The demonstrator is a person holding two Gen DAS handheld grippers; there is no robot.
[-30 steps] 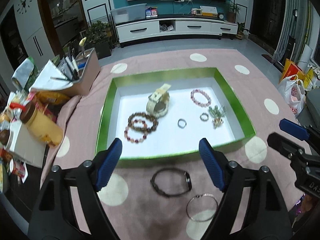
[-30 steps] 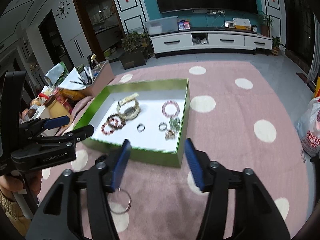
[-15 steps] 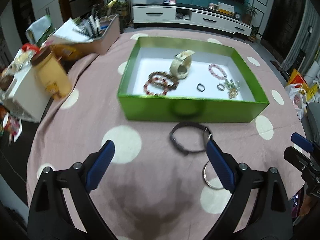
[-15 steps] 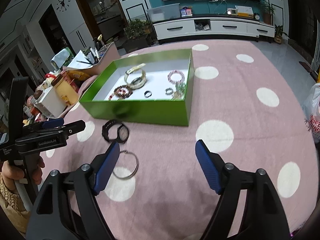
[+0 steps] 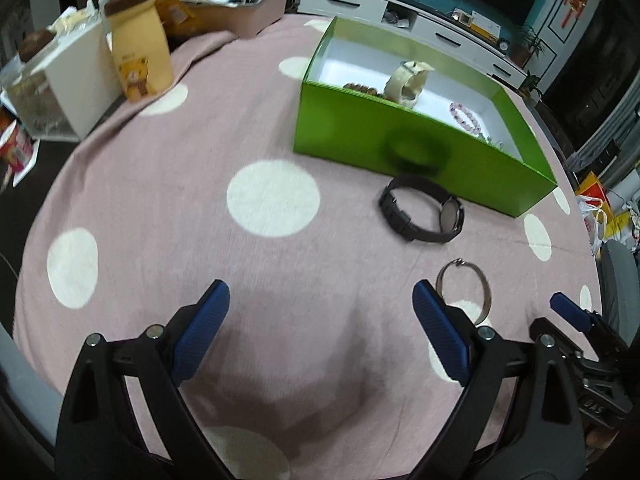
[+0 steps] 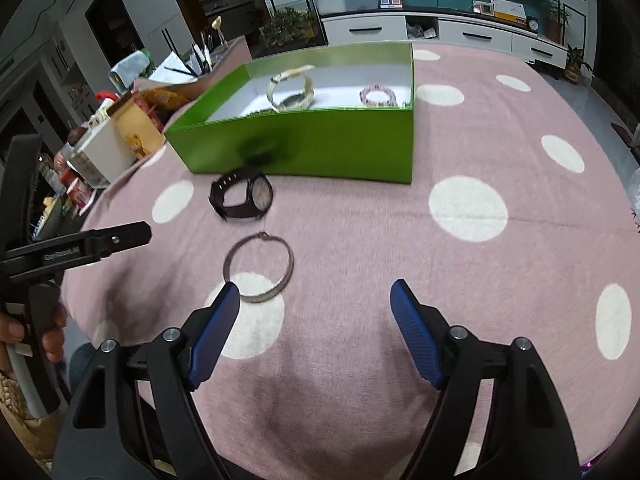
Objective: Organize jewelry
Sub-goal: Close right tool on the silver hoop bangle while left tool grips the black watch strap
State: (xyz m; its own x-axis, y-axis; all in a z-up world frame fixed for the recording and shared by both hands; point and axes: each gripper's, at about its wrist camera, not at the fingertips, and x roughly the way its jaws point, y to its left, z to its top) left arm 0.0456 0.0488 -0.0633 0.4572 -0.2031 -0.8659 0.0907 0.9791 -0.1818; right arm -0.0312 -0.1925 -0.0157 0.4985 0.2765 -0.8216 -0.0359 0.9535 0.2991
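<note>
Both grippers have dropped lower toward the pink dotted cloth [image 6: 500,152] vs a sec ago, w/ the green box [image 6: 320,148] now seen side-on. Left gripper [image 5: 320,320] jaws have just been opening, now wide, nothing btwn them; right gripper [image 6: 316,312] jaws have just been closing a bit, also wide & empty. Black watch [image 6: 242,196] lies just in front of the box, silver bangle [image 6: 260,268] near it, just beside the right gripper's left fingertip.

The green box's [image 6: 304,148] near wall hides most of the beaded bracelets [image 5: 360,88] and the small rings inside. In the left wrist view, the right tongs [image 5: 576,324] are cut off at the edge, so their spread cannot be read there. The clutter [image 6: 80,152] beyond the counter's [image 6: 400,240] far left side is too blurred to name.
</note>
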